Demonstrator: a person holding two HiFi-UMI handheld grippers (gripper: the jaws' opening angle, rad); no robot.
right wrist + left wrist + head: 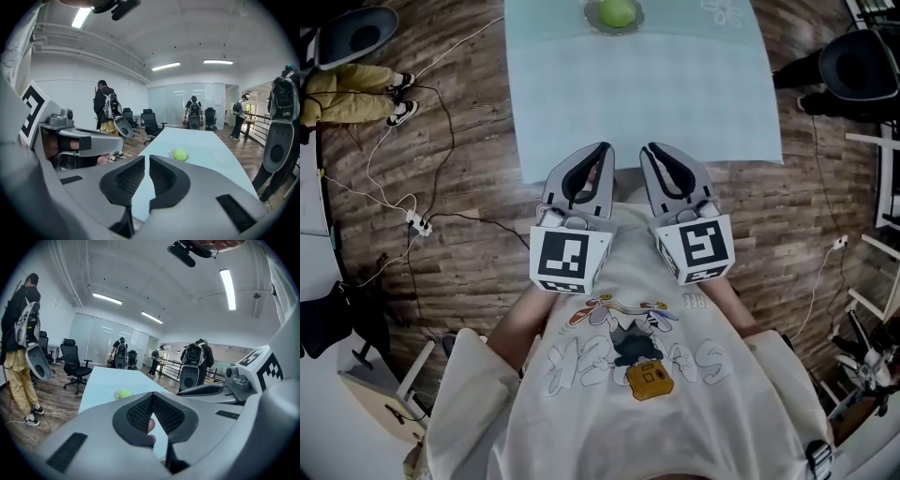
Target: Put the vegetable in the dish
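Two grippers are held side by side close against the person's chest, both aimed forward and a little downward at the near edge of the table (637, 94). The forearms (520, 323) are drawn in beneath the marker cubes (570, 260). The left gripper (604, 148) has its jaw tips touching, with nothing caught between them; a fingertip (151, 426) shows through the gap lower down. The right gripper (646, 148) is closed to a thin slit and is likewise empty. The round green vegetable (617, 12) lies in the clear dish (592, 21) at the table's far end, well apart from both grippers.
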